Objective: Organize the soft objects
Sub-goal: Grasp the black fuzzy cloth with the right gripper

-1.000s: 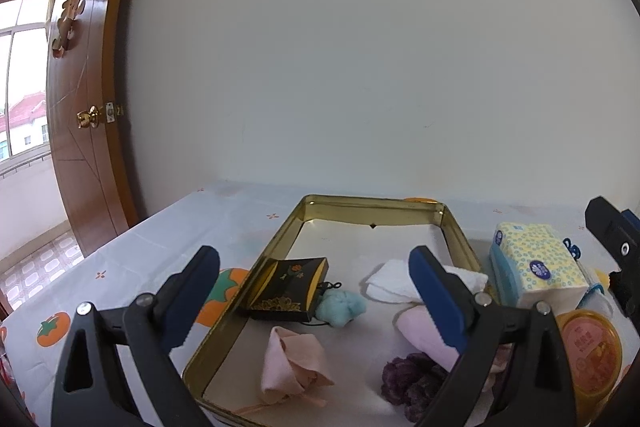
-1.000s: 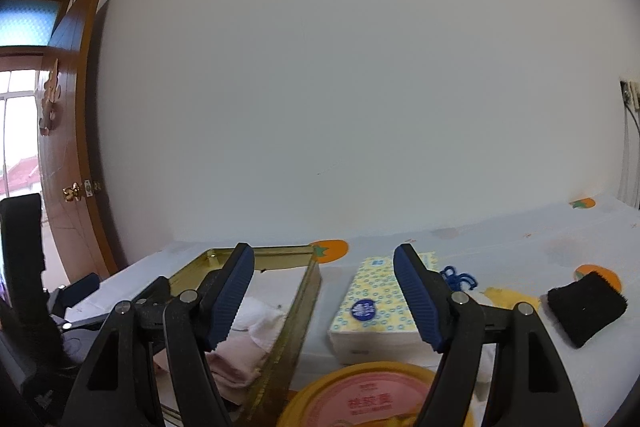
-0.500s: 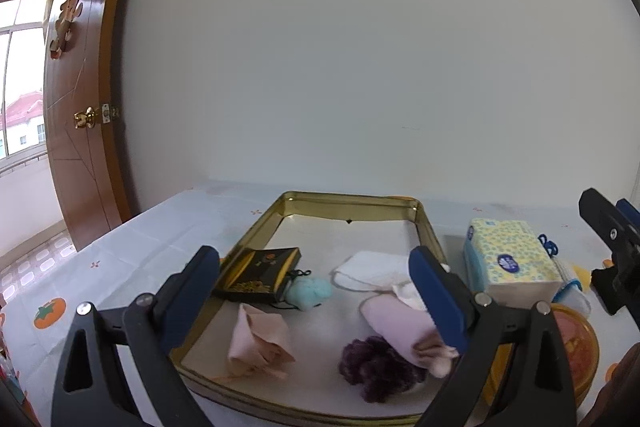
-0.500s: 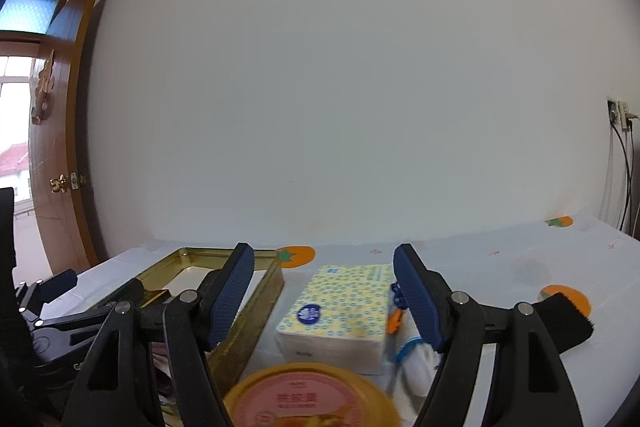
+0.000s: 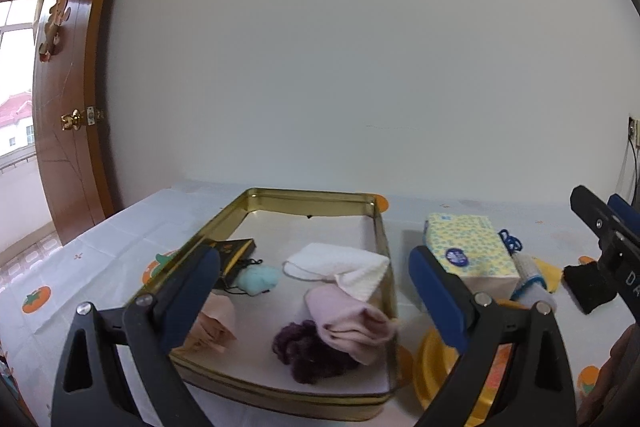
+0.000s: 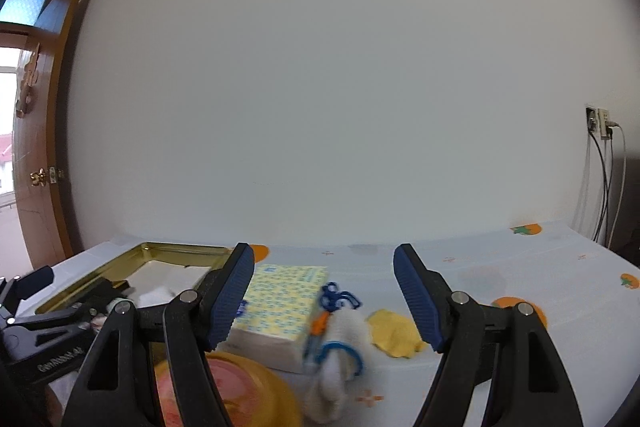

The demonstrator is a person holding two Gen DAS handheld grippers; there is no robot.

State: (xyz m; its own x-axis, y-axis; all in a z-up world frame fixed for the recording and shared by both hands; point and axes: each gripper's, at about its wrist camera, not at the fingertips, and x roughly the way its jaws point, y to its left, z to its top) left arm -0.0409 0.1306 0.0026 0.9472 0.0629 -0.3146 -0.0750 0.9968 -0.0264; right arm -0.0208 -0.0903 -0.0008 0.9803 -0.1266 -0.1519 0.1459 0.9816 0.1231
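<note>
Since the earlier frames the right gripper (image 6: 324, 291) has swung rightward, so the tin has slid to the left edge of its view and the tissue pack (image 6: 280, 303) now sits between its fingers; the left gripper (image 5: 316, 279) has shifted slightly right over the tin. Both grippers stand released, jaws wide apart, holding nothing. Beyond the left gripper, the gold tin (image 5: 384, 239) contains a white cloth (image 5: 340, 265), pink cloth (image 5: 348, 319), purple scrunchie (image 5: 304, 347), peach cloth (image 5: 216, 319), teal pompom (image 5: 258, 277) and a black pouch (image 5: 238, 251). Outside the tin, right of the pack, lie a white-and-blue knitted item (image 6: 340, 351), a yellow cloth (image 6: 394, 333) and a black cloth (image 5: 588, 285).
</note>
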